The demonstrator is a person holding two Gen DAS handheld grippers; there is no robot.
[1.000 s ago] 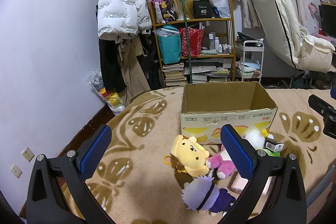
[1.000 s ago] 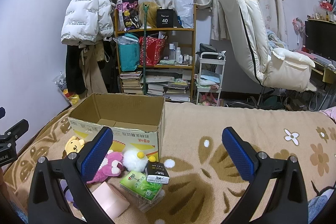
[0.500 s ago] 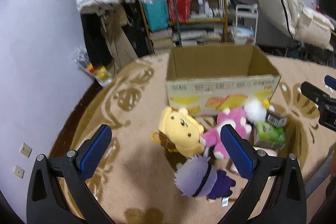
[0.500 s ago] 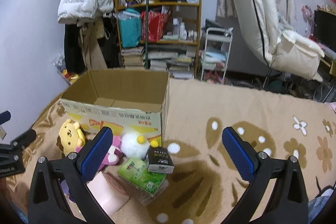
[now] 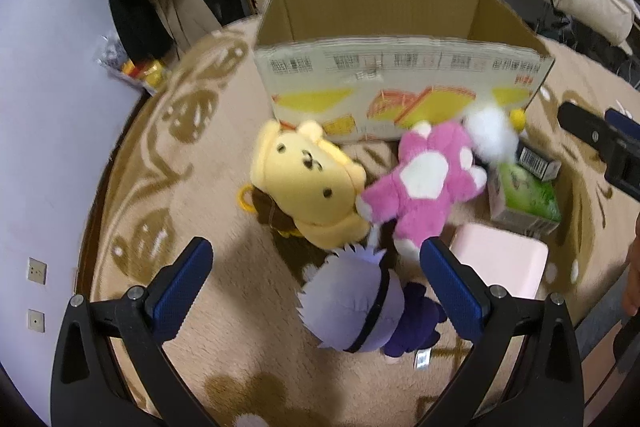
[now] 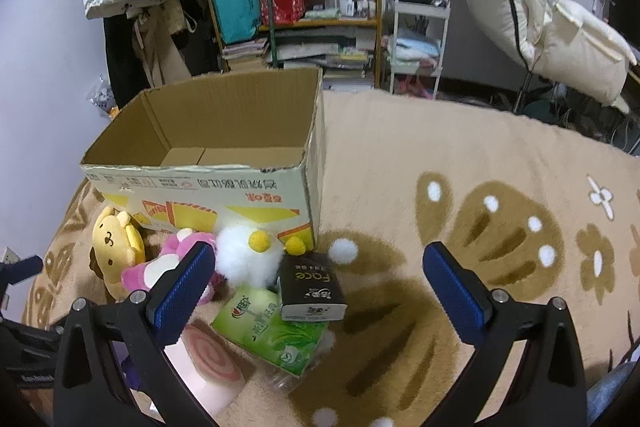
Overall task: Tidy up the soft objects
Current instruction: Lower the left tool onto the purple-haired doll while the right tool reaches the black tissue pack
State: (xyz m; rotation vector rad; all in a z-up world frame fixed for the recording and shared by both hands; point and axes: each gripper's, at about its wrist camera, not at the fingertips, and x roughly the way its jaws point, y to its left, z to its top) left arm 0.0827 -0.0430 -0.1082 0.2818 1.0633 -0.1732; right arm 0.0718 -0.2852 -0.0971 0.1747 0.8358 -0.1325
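Hovering left gripper (image 5: 316,287) spread, purple doll (image 5: 360,311) half-hidden; right gripper (image 6: 320,291) spread, empty

Your left gripper (image 5: 316,291) and right gripper (image 6: 318,293) have black frames, blue ribbed fingers (image 5: 180,293) and silver screws.

The left gripper (image 5: 316,285) has dropped and pitched downward over the last second: a second ago it looked level across the room at the shelf and hanging coat, and now it looks down on the toys. The purple-haired doll (image 5: 352,311), earlier low between the fingers, now lies right between the blue pads, and the yellow bear (image 5: 308,179) and pink plush (image 5: 420,183) loom much closer. The right gripper (image 6: 316,287) has also come forward and tipped down, so the cardboard box (image 6: 208,187) and green tissue pack (image 6: 272,327) appear nearer. Both grippers' jaws are as wide apart as before.
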